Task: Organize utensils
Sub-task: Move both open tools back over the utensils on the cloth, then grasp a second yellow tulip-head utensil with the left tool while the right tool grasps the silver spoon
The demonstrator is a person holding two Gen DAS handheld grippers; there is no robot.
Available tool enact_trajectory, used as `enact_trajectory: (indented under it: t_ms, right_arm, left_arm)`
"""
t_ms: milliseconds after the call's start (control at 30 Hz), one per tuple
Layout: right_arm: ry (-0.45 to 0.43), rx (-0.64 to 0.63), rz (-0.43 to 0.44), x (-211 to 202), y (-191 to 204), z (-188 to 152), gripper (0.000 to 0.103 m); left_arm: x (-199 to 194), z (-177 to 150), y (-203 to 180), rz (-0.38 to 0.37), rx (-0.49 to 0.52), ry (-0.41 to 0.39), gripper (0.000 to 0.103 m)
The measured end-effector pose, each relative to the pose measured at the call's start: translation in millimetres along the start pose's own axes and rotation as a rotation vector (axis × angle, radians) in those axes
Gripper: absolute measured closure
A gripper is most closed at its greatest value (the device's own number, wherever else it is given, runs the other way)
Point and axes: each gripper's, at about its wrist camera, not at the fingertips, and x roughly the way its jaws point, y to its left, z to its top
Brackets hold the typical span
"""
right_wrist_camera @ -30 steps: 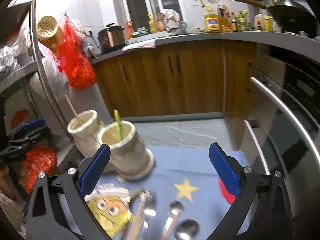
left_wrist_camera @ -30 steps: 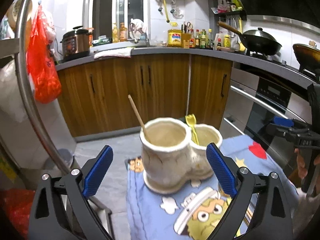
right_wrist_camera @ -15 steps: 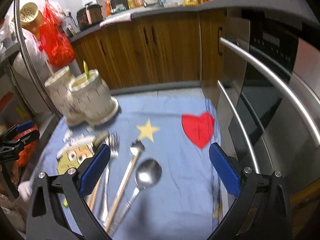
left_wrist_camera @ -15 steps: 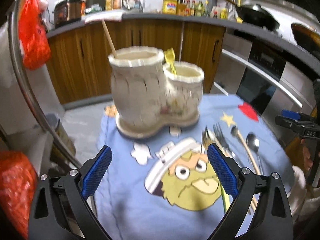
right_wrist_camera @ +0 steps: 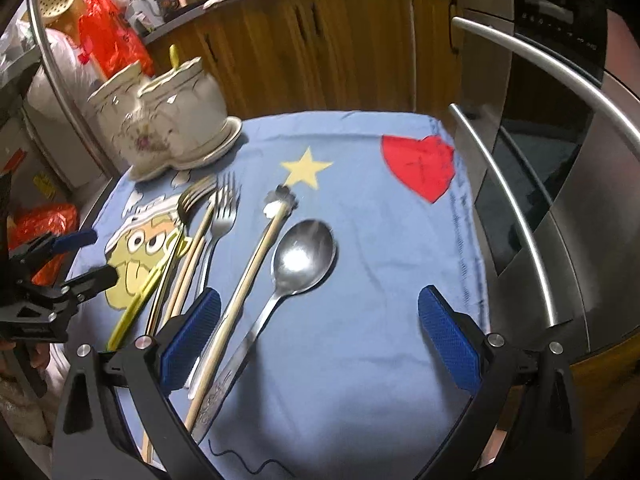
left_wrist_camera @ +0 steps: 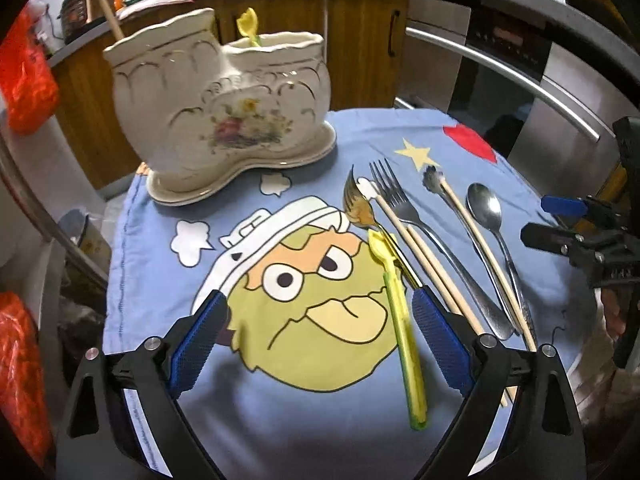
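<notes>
A cream ceramic two-cup holder (left_wrist_camera: 224, 108) stands at the far left of the blue cloth (left_wrist_camera: 168, 288); it also shows in the right wrist view (right_wrist_camera: 168, 120). A wooden stick and a yellow utensil stand in it. Several utensils lie in a row on the cloth: a yellow-green plastic utensil (left_wrist_camera: 400, 312), a gold fork (left_wrist_camera: 358, 208), a steel fork (left_wrist_camera: 404, 208), wooden chopsticks, a flower-tipped stick (right_wrist_camera: 260, 244) and a steel spoon (right_wrist_camera: 302, 256). My left gripper (left_wrist_camera: 318, 340) is open above the cloth, the yellow-green utensil between its fingers. My right gripper (right_wrist_camera: 318, 340) is open over the spoon handle.
Steel oven doors with bar handles (right_wrist_camera: 560, 92) stand right of the table. Wooden cabinets (left_wrist_camera: 360, 40) are behind. Red bags (left_wrist_camera: 24, 80) hang at the left. The cloth's right part with a red heart (right_wrist_camera: 420, 164) holds no utensils.
Both grippers have pulled back and tilted down from the holder to above the row of utensils. Both stay open and empty.
</notes>
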Motion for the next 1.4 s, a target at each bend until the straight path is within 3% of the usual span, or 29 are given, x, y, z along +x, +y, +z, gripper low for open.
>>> enact_trajectory:
  t_ms: [67, 133, 267, 333, 600, 700, 800, 1033, 1167, 1200, 1400]
  right_arm:
    - [0.003, -0.013, 0.001, 0.9, 1.4, -2.6, 0.006]
    - [0.006, -0.019, 0.002, 1.0, 2.8, -4.8, 0.011]
    - [0.016, -0.019, 0.013, 1.3, 4.5, -6.3, 0.026]
    - [0.023, -0.019, 0.016, 2.6, 6.8, -7.0, 0.035]
    - [0.057, -0.052, 0.037, 9.8, 22.3, -8.0, 0.073]
    - [0.068, -0.057, 0.031, 11.8, 24.8, -8.1, 0.076]
    - [0.079, -0.051, 0.018, 13.4, 27.0, -5.7, 0.076]
    - [0.101, -0.051, -0.012, 21.1, 35.2, 2.2, 0.076]
    - [0.098, -0.067, -0.05, 22.4, 40.0, 1.1, 0.08]
    - [0.094, -0.069, -0.064, 22.2, 40.1, 0.6, 0.086]
    - [0.083, -0.041, -0.045, 22.1, 32.5, 0.3, 0.092]
  left_arm:
    - [1.9, 0.5, -4.0, -0.009, 0.007, 0.008, 0.016]
    - [3.8, 1.0, -9.7, -0.015, 0.026, 0.022, 0.034]
    - [8.7, 2.1, -18.3, -0.034, 0.042, 0.04, 0.04]
    - [11.2, 2.0, -23.2, -0.049, 0.05, 0.052, 0.05]
    - [23.1, 0.1, -34.4, -0.061, 0.071, 0.097, 0.072]
    - [25.8, 1.9, -34.3, -0.033, 0.078, 0.092, 0.084]
    - [28.8, 6.1, -27.5, -0.044, 0.046, 0.098, 0.085]
    - [36.6, 15.5, -36.1, -0.023, 0.081, 0.108, 0.085]
    - [36.8, 15.5, -36.8, -0.029, 0.077, 0.105, 0.09]
    - [35.9, 14.4, -34.5, -0.031, 0.078, 0.103, 0.091]
    - [30.8, 8.3, -23.5, -0.067, 0.05, 0.096, 0.093]
